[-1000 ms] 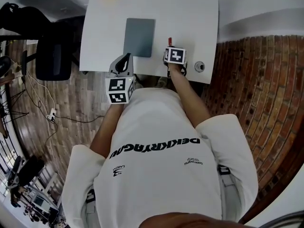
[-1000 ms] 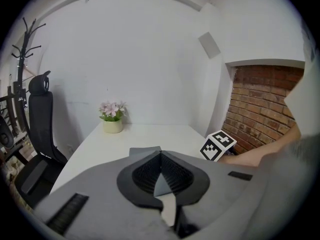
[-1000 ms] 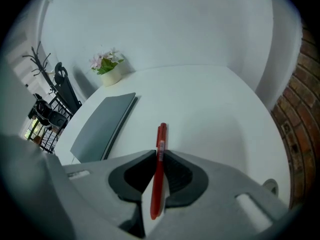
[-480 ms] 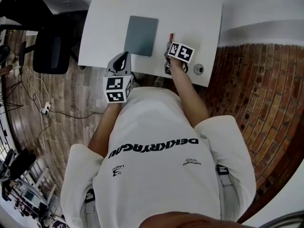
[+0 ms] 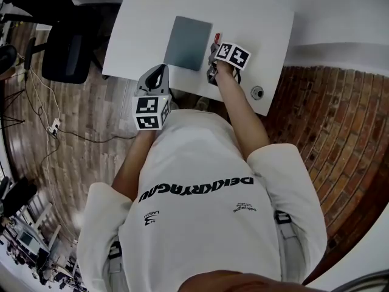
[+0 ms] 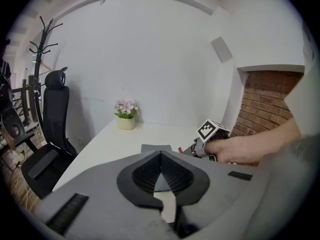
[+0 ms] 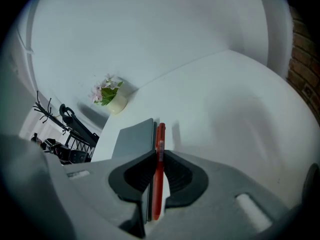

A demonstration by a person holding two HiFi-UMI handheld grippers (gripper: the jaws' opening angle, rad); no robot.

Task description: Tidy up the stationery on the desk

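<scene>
Right gripper (image 7: pixel 158 158) jaws clamped on red pen (image 7: pixel 160 136). Pen's long axis runs straight out along the jaws, parallel to grey notebook (image 7: pixel 133 140)'s right edge and just beside it, over the worktop (image 5: pixel 255 17). Left gripper (image 6: pixel 161 158) jaws clenched, empty, at the worktop's near edge and farther from the pen.

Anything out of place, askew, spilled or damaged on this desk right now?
Nothing is spilled or damaged. One thing stands out: a small round object sits close to the near corner of the desk, apart from the grey notebook, which lies flat. The red pen is clamped in the right tongs.
</scene>
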